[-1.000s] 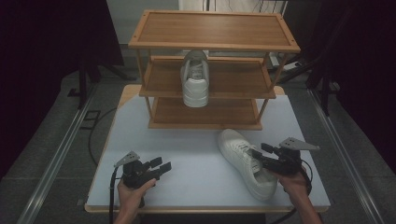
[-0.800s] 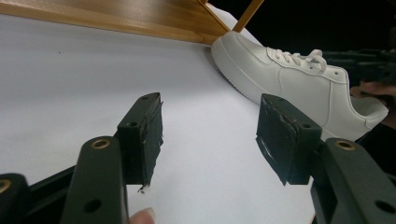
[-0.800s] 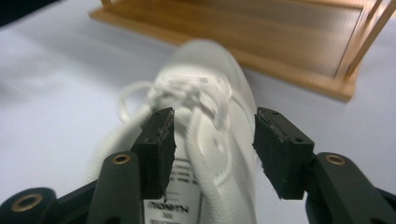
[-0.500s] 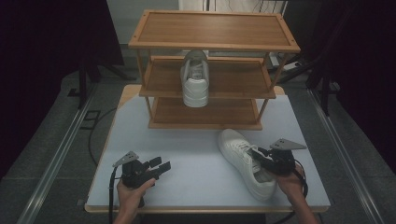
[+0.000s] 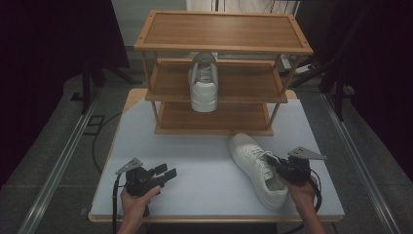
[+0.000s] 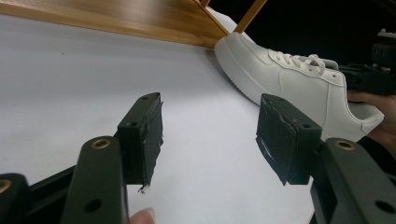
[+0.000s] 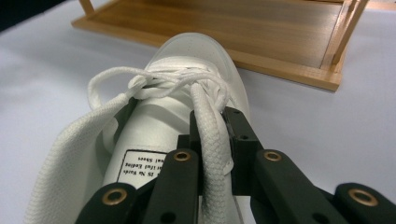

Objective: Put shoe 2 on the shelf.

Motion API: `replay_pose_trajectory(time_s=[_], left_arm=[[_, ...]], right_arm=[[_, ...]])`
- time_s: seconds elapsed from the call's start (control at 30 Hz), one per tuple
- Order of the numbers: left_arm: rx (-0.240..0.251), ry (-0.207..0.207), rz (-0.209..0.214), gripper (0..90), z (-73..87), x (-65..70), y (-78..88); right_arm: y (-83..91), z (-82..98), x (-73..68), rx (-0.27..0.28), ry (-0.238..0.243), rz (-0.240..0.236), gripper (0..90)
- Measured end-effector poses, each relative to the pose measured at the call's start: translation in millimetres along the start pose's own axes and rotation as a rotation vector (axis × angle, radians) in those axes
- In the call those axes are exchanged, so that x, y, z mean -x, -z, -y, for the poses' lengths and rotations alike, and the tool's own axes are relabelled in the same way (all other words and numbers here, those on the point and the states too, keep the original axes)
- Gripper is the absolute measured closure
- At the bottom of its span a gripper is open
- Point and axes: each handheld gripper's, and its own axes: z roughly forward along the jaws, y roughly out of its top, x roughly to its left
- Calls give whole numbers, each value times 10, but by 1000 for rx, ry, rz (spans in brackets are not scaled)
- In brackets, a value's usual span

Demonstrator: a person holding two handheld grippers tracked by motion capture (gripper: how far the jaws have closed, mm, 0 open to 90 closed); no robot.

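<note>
Your right gripper (image 5: pixel 273 163) has just been closing, and its jaws now pinch the side wall at the collar of the white leather low-top sneaker (image 5: pixel 256 168) on the table. In the right gripper view one jaw sits inside the shoe opening and the other outside, with the collar edge and a white lace (image 7: pixel 211 135) pressed between the pads.

That sneaker lies on the light grey table (image 5: pixel 204 185), on the right half. Its toe points toward the three-tier wooden shoe rack (image 5: pixel 221 73) and sits just in front of the bottom shelf. The heel points back toward you. The sole looks flat on the table as far as the high view shows.

Your left gripper (image 5: pixel 165 174) is held low over the left half of the table, well apart from the sneaker. Its jaws stand wide apart with nothing between the pads (image 6: pixel 144 135); the left gripper view shows only bare table in the gap.

A second white low-top sneaker (image 5: pixel 203 87) stands on the middle shelf of the rack, with its toe hanging slightly over the front edge.
</note>
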Motion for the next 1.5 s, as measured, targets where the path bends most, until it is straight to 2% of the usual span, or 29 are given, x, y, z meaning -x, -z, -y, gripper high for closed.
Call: replay_pose_trajectory(time_s=[0.23, 0.4, 0.43, 0.5, 0.9, 1.3, 1.5], left_arm=[[-2, -2, 7, 413, 5, 18, -14], [-6, 1, 4, 413, 11, 17, -23], [-7, 1, 4, 413, 11, 15, -24], [-7, 3, 4, 413, 12, 12, -22], [-5, 6, 8, 414, 17, 19, -27], [-6, 9, 10, 414, 17, 16, -33], [-8, 4, 10, 414, 16, 7, -31]], right_arm=[[75, 30, 6, 45, -71, -49, 828], [166, -11, -17, 106, -142, -101, 828], [166, -11, -17, 106, -142, -101, 828], [201, -34, -40, 139, -175, -112, 828], [374, -217, -222, 224, -200, -126, 830], [639, -491, -388, 329, -183, -151, 830], [709, -601, -451, 364, -196, -169, 831]])
